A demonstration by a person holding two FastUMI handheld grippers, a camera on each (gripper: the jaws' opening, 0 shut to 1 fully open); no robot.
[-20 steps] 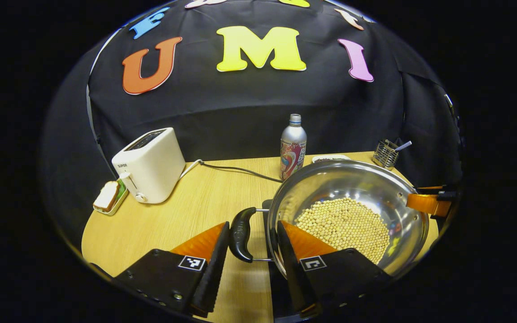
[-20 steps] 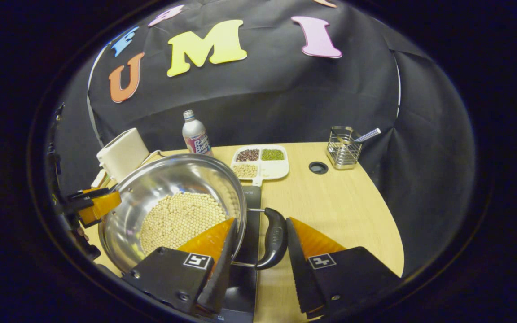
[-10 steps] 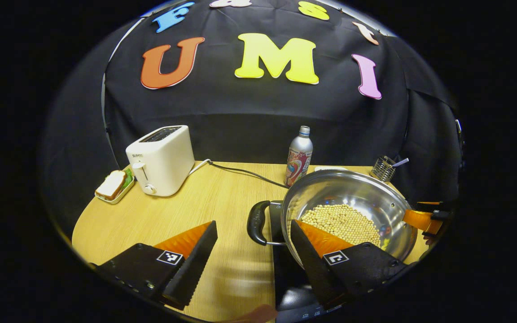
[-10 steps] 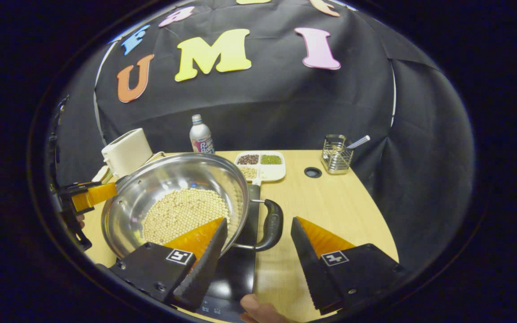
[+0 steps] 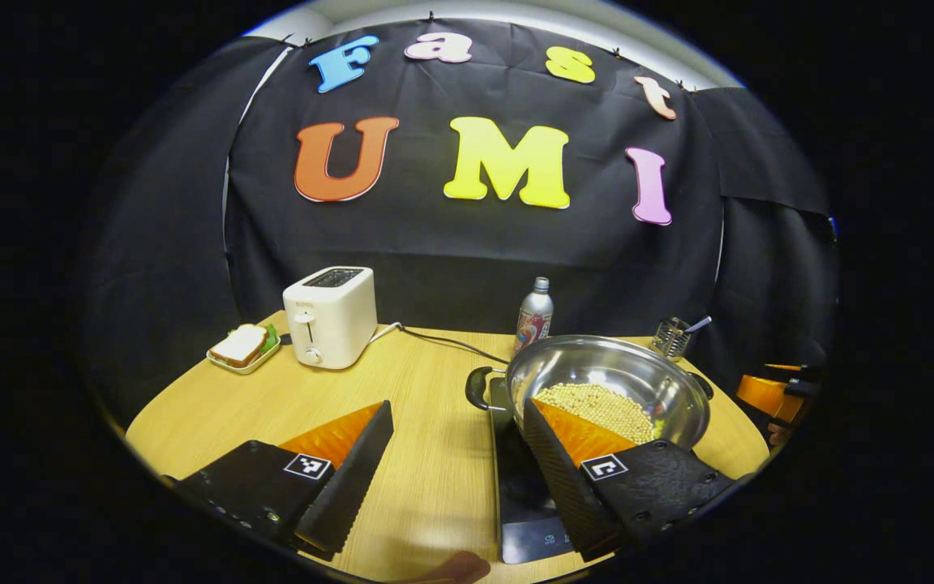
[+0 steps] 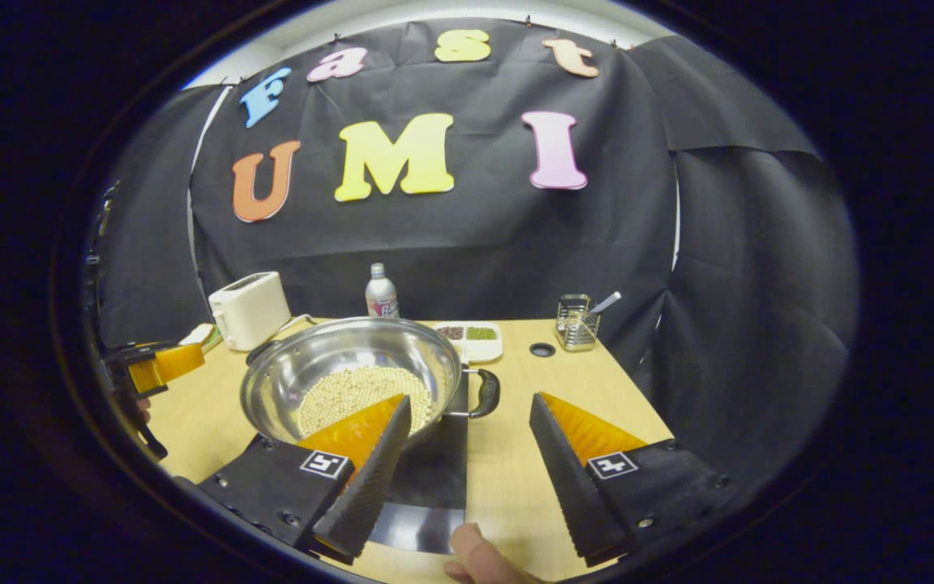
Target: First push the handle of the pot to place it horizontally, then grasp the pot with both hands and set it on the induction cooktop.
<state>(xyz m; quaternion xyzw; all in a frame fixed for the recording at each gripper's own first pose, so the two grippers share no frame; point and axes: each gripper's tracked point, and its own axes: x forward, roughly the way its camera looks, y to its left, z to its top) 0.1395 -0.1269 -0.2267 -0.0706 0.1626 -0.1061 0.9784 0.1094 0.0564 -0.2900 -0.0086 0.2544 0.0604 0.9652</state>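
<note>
A steel pot (image 5: 597, 365) holding pale beans (image 5: 597, 401) sits on the black induction cooktop (image 5: 520, 487). One black side handle (image 5: 479, 388) points toward me. My left gripper (image 5: 457, 410) hovers open, well back from that handle, with nothing between its fingers. In the right gripper view the pot (image 6: 337, 357) rests on the cooktop (image 6: 426, 478) with its other handle (image 6: 487, 393) ahead. My right gripper (image 6: 471, 401) is open too, drawn back from the handle. The left gripper (image 6: 155, 369) shows beyond the pot's far side, and the right gripper (image 5: 775, 393) shows past the pot.
A white toaster (image 5: 331, 316) with its cord, a sandwich on a plate (image 5: 242, 347) and a drink bottle (image 5: 533, 312) stand at the back. A divided tray of beans (image 6: 475, 337), a wire utensil holder (image 6: 574, 320) and a table hole (image 6: 542, 349) lie behind the pot.
Both grippers opened wider off the pot's handles and pulled back and up. The pot stays on the cooktop.
</note>
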